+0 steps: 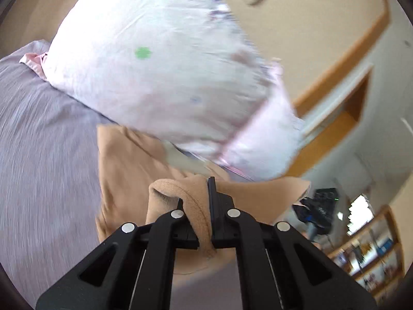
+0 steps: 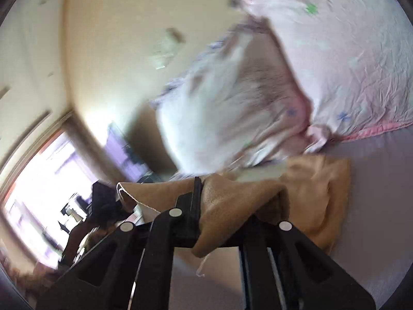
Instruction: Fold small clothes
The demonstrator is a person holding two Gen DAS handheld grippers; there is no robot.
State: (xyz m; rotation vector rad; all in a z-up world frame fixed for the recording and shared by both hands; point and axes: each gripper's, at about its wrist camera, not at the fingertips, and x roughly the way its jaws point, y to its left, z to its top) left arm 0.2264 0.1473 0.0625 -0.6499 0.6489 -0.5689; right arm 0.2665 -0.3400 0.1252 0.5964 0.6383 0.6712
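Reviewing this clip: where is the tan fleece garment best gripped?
At its thick rolled edge, one corner per gripper, coming from the near side. The left gripper and right gripper already pinch the tan fleece garment there, so it hangs toward the bed.

Two handheld grippers, both clamped on cloth.

The left gripper (image 1: 200,196) points forward and slightly upward, its black fingers (image 1: 212,193) drawn close together with a fold of tan garment (image 1: 196,214) pinched between them. The right gripper (image 2: 204,199) is in the same state (its right finger is hidden under the fabric), jaws closed on another edge of the garment, with its camera view rolled to one side.
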